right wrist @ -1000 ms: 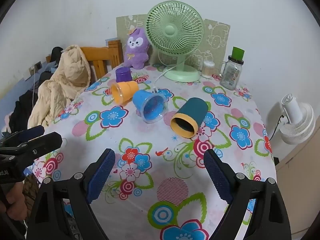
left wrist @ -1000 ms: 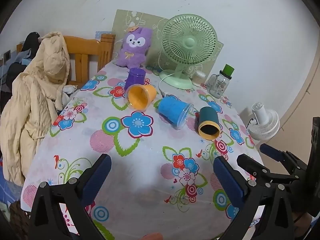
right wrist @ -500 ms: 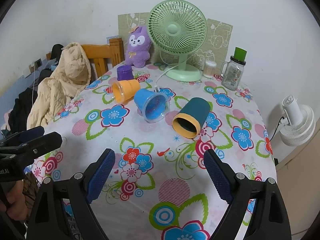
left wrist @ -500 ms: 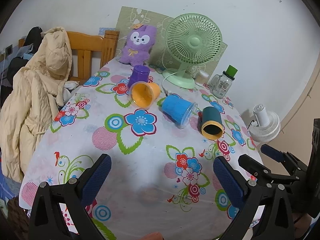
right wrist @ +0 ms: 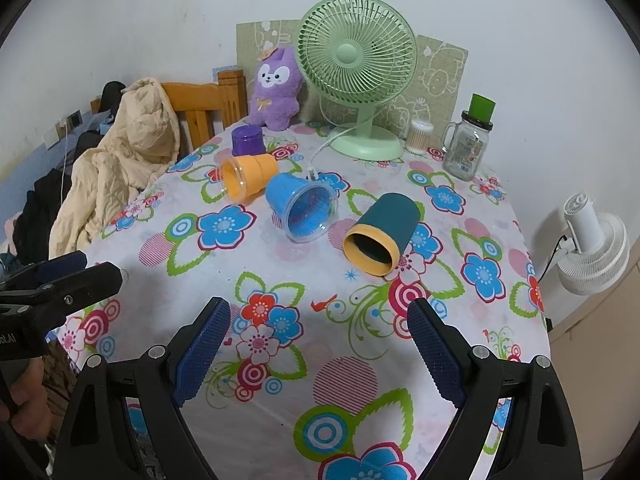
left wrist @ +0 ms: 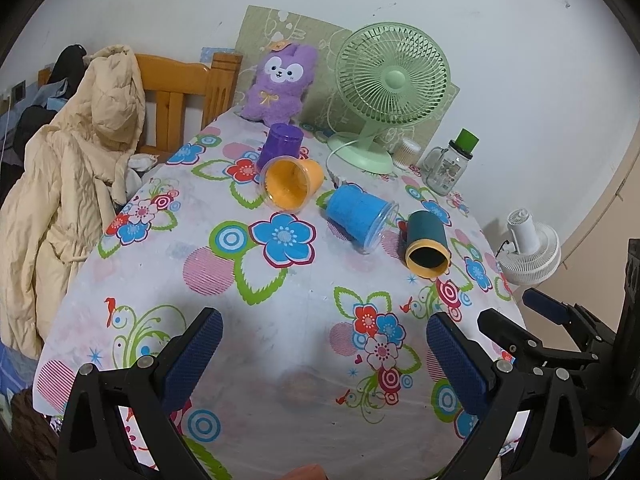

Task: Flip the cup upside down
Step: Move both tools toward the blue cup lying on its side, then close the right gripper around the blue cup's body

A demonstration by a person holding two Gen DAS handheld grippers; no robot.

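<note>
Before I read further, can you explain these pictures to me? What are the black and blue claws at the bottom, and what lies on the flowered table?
The claws are hand-held grippers, one per hand, each carrying a camera looking along its fingers. One picture comes from the left gripper, the other from the right gripper. Both are open and hold nothing. On the table three cups lie on their sides: orange cup, blue cup, dark teal cup. A purple cup stands behind, near a green fan, plush toy and jar.
</note>
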